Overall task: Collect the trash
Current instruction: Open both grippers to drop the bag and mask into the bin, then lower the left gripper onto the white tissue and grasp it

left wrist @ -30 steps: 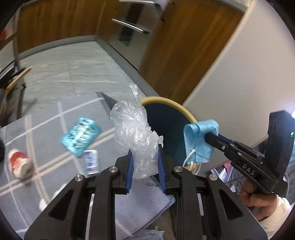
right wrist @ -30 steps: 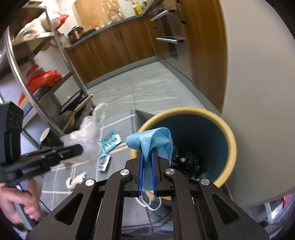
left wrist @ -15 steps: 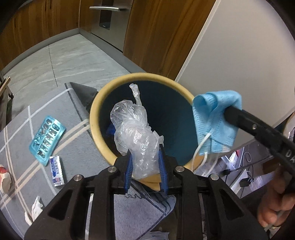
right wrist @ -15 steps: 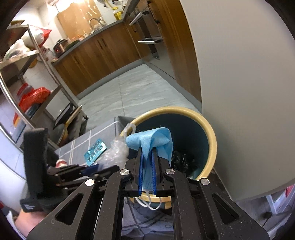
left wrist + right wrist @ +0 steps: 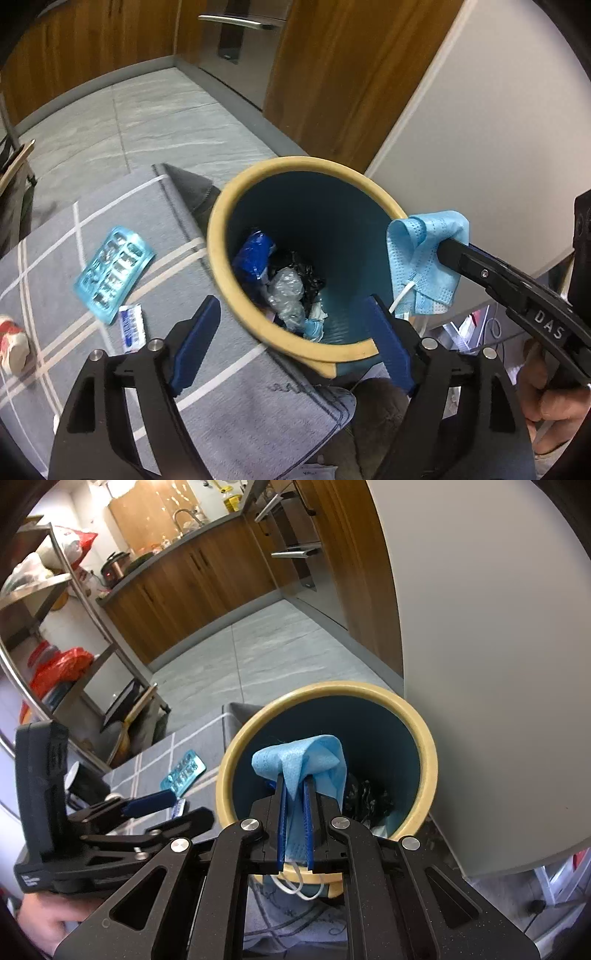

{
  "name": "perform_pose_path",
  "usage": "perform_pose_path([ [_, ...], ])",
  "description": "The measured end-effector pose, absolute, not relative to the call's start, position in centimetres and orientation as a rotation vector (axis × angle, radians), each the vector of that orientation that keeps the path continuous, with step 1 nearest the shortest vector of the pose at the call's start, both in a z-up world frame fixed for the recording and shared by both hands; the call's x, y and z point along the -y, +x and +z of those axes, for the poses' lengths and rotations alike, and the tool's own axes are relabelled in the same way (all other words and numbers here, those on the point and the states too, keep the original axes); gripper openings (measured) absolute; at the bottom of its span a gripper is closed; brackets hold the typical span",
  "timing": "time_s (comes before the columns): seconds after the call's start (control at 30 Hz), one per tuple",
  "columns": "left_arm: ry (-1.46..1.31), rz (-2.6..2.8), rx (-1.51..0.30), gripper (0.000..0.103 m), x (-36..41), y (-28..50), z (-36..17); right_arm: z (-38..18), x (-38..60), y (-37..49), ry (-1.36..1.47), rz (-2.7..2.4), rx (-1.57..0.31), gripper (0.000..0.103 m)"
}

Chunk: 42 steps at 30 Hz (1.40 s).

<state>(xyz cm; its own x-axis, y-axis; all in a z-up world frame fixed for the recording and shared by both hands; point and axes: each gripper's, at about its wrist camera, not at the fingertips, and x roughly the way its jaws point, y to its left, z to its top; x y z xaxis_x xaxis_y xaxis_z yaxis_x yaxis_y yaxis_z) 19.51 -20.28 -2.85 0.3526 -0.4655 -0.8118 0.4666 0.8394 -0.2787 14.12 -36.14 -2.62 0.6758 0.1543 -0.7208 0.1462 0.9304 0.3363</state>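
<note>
A teal bin with a yellow rim [image 5: 221, 221] [image 5: 424, 738] stands on the rug beside a white wall. My left gripper [image 5: 291, 301] [image 5: 177, 810] hangs over the bin's near rim. Its jaws are opening wide with nothing between the pads. A crumpled clear plastic bag [image 5: 286, 291] lies at the bottom of the bin among dark and blue trash. My right gripper [image 5: 294, 786] [image 5: 443, 251] is shut on a folded blue face mask [image 5: 306, 757] [image 5: 424, 258]. It holds the mask above the bin's edge, and the white ear loops dangle below.
On the grey checked rug [image 5: 92, 221] lie a teal blister pack [image 5: 112, 273] [image 5: 186, 771], a small sachet [image 5: 131, 326] and a red-and-white crumpled piece [image 5: 13, 343]. Wooden cabinets line the far side. A metal shelf rack [image 5: 85, 602] stands at the left.
My left gripper moved over the bin and opened; the plastic bag left its pads and now lies inside the bin. My right gripper came closer over the rim, still gripping the mask.
</note>
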Motion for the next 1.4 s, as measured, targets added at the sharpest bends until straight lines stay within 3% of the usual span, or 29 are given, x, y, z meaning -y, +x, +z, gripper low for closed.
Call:
perform_pose_path([
  [0.23, -0.036, -0.565, -1.055, 0.081, 17.7, 19.5, -2.5, -3.4, 34.4, 15.2, 0.301, -0.008, -0.846, 0.009],
  [0.33, -0.037, -0.560, -1.055, 0.081, 17.1, 19.4, -2.4, -4.1, 34.3, 15.5, 0.271, -0.036, -0.866, 0.023],
  [0.4, -0.034, -0.558, -1.054, 0.081, 16.9, 19.3, -2.4, -4.3, 34.4, 15.6, 0.264, -0.050, -0.876, 0.038],
  [0.6, -0.030, -0.542, -1.049, 0.082, 15.9, 19.3, -2.2, -4.3, 34.4, 15.4, 0.260, -0.062, -0.888, 0.051],
  [1.07, -0.059, -0.456, -1.033, 0.084, 9.2, 18.4, -2.0, -3.5, 32.9, 15.5, 0.306, 0.000, -0.884, 0.059],
  [1.4, -0.131, -0.337, -1.042, 0.084, 1.6, 17.9, -2.8, -3.2, 28.8, 16.5, 0.266, 0.083, -0.890, 0.060],
])
